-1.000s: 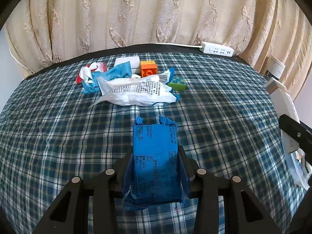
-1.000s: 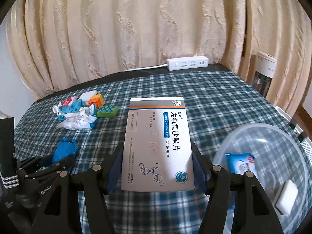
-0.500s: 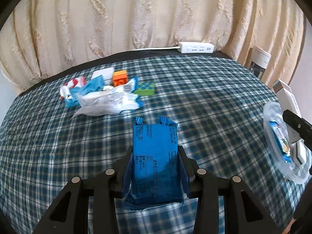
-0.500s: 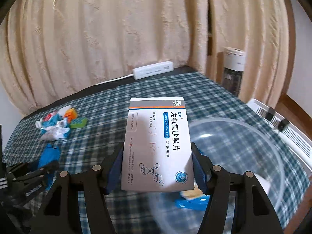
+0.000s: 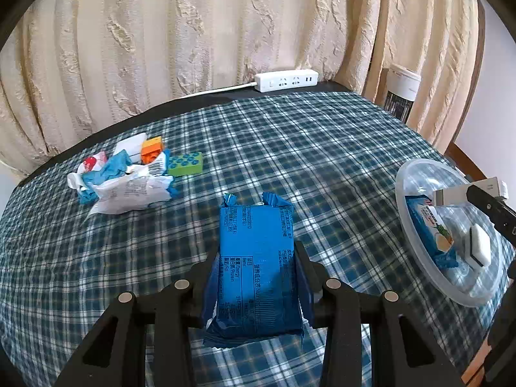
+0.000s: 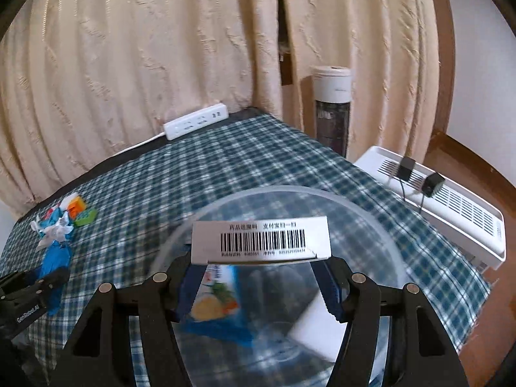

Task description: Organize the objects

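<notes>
Two loads: my right claw (image 6: 261,277) clamps the medicine box (image 6: 260,240) over the clear bowl (image 6: 380,222) for dropping; my left claw (image 5: 256,277) grips the blue packet (image 5: 256,258), waiting.

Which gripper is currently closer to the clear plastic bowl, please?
Right. The right gripper holds the medicine box directly over the clear plastic bowl; the left gripper is well off to the bowl's left.

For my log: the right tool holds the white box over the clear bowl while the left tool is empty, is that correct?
Not quite: the left tool is shut on a blue packet, as the left wrist view shows. The right tool does hold the white box over the clear bowl.
</notes>
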Tool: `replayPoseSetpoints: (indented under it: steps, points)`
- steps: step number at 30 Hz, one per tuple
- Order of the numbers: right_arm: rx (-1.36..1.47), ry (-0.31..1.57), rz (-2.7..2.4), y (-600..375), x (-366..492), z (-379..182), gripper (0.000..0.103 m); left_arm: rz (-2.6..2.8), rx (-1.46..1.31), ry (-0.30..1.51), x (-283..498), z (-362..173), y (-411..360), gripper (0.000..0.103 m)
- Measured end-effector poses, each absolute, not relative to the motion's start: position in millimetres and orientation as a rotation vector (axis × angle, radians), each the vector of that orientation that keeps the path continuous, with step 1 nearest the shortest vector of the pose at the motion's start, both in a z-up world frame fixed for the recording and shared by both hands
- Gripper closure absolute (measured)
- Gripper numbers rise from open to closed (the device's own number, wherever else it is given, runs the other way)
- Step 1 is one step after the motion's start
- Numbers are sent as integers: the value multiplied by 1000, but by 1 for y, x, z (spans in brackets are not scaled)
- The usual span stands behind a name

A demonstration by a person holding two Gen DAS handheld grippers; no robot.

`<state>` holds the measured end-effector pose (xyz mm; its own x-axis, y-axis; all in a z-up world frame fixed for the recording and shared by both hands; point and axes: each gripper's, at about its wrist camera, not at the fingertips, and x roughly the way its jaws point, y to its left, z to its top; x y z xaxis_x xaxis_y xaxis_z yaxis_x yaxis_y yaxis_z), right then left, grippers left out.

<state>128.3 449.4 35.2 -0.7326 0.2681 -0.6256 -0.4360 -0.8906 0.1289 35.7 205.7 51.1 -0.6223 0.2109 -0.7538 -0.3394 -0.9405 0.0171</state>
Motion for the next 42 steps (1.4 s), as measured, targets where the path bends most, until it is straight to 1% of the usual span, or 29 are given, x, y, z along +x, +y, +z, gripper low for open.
replayPoseSetpoints:
  steps: [9, 15, 31, 42]
  points:
    - [-898, 386, 2521, 478, 129, 23, 39, 2556, -1170, 244, 34, 51, 218, 59]
    - [-908, 425, 2512, 493, 129, 21, 39, 2539, -1158, 258, 31, 55, 229, 59]
    - [-883, 482, 2547, 509, 149, 21, 35, 2402, -1107, 329, 34, 65, 288, 59]
    - [-899, 440, 2572, 511, 151, 18, 35, 2248, -1099, 339, 34, 66, 331, 59]
